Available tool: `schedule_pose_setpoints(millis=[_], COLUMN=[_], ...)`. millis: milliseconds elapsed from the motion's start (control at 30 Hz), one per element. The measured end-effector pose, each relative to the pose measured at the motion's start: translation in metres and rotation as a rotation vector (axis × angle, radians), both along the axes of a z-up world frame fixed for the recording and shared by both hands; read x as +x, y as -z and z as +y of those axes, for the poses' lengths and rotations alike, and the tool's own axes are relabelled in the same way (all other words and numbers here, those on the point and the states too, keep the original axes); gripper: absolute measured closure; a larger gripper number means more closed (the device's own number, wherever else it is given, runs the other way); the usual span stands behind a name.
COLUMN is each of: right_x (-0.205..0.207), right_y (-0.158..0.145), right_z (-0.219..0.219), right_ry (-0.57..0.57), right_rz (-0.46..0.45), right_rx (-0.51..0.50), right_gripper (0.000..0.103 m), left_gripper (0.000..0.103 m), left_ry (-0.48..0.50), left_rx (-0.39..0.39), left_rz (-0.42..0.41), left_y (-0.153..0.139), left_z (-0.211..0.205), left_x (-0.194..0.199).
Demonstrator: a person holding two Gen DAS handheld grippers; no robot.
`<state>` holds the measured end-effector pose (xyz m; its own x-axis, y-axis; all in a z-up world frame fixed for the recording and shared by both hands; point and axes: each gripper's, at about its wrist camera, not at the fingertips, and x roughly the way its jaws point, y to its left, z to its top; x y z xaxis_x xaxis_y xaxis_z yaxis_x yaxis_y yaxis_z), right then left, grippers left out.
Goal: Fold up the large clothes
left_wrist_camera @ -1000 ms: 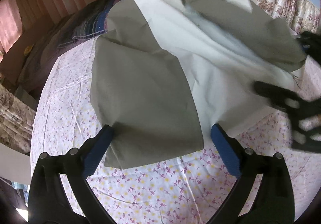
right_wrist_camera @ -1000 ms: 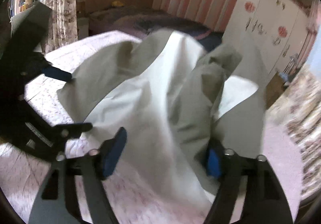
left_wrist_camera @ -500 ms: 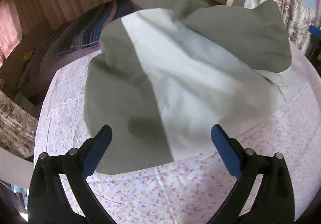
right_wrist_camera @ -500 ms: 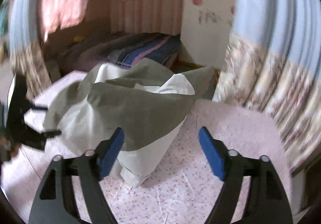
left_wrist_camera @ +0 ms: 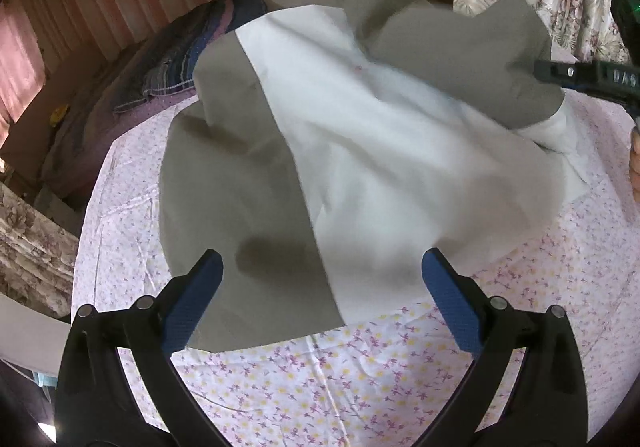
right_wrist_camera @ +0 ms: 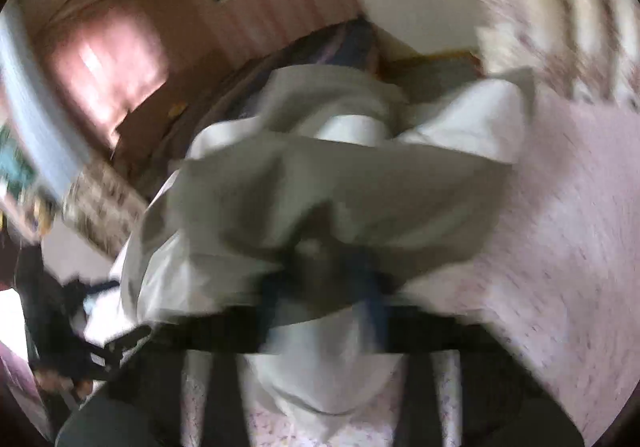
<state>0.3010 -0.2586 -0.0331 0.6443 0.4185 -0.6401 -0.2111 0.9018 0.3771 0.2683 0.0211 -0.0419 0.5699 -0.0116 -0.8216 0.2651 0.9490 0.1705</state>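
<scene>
Grey-white garment (right_wrist_camera: pixel 320 207) seemingly between closing right jaws

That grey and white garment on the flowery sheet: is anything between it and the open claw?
Nothing visible. The left claw hangs open right over the near edge of the garment, with only the flowery sheet below. The right claw is closing on a far fold.

The right gripper (right_wrist_camera: pixel 324 287), wide open half a second ago, is now closing on a bunched grey fold of the grey-and-white garment (left_wrist_camera: pixel 360 151). That fold has risen off the floral bedsheet (left_wrist_camera: pixel 360 379), and the right view has blurred.
</scene>
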Motion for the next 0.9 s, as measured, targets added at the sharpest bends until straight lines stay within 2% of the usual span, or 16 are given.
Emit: schedule_pose_setpoints(millis=[67,100,233,267,333,367,400,467,567,633,700,767,833,867,900], right_x=[-0.001,-0.001,0.003,0.002,0.005,0.005,0.003,-0.003,-0.001,0.003,0.017,0.032,0.029,0.03,0.032], right_y=[-0.01,-0.012,-0.013,-0.012,-0.011,-0.012,-0.012,-0.015,-0.011,-0.001,0.013,0.031,0.042,0.041,0.038], right_z=[0.027,0.033,0.044,0.041,0.028,0.017,0.01,-0.009,-0.027,-0.041,-0.053,-0.057,-0.054,-0.05,-0.043], right_ry=[-0.024,-0.033,-0.023,0.008,0.089,0.153,0.201,0.273,0.319,0.334,0.337,0.336,0.323,0.307,0.27], right_rz=[-0.059,-0.063,-0.051,-0.039,-0.02,-0.017,-0.027,-0.059,-0.032,0.024,0.088,0.153,0.152,0.116,0.068], right_rx=[-0.107,-0.115,-0.167,-0.186,-0.195,-0.202,-0.198,-0.16,-0.104,-0.036,0.048,0.152,0.202,0.199,0.165], right_gripper=[0.101,0.102,0.101,0.096,0.077,0.036,0.011,0.011,0.011,0.009,0.002,0.002,0.003,0.01,0.026], left_gripper=[0.004,0.004,0.004,0.004,0.004,0.004,0.004,0.004,0.004,0.004,0.004,0.004,0.004,0.004,0.004], left_ry=[-0.011,-0.016,-0.032,-0.03,-0.024,-0.02,-0.016,-0.014,-0.014,-0.019,-0.03,-0.036,-0.031,-0.028,-0.027], left_rx=[-0.017,-0.031,-0.066,-0.067,-0.056,-0.05,-0.046,-0.043,-0.053,-0.068,-0.084,-0.087,-0.074,-0.066,-0.06], left_rz=[-0.004,-0.003,0.005,0.008,0.011,0.013,0.015,0.015,0.014,0.018,0.026,0.03,0.027,0.025,0.024], left_y=[-0.002,-0.003,-0.002,0.0,0.004,0.006,0.007,0.008,0.007,0.008,0.009,0.01,0.01,0.011,0.011], left_z=[0.005,0.009,0.019,0.02,0.021,0.021,0.02,0.02,0.021,0.023,0.027,0.028,0.028,0.028,0.028], left_x=[0.002,0.004,0.005,0.006,0.005,0.004,0.004,0.003,0.004,0.008,0.011,0.012,0.013,0.012,0.012])
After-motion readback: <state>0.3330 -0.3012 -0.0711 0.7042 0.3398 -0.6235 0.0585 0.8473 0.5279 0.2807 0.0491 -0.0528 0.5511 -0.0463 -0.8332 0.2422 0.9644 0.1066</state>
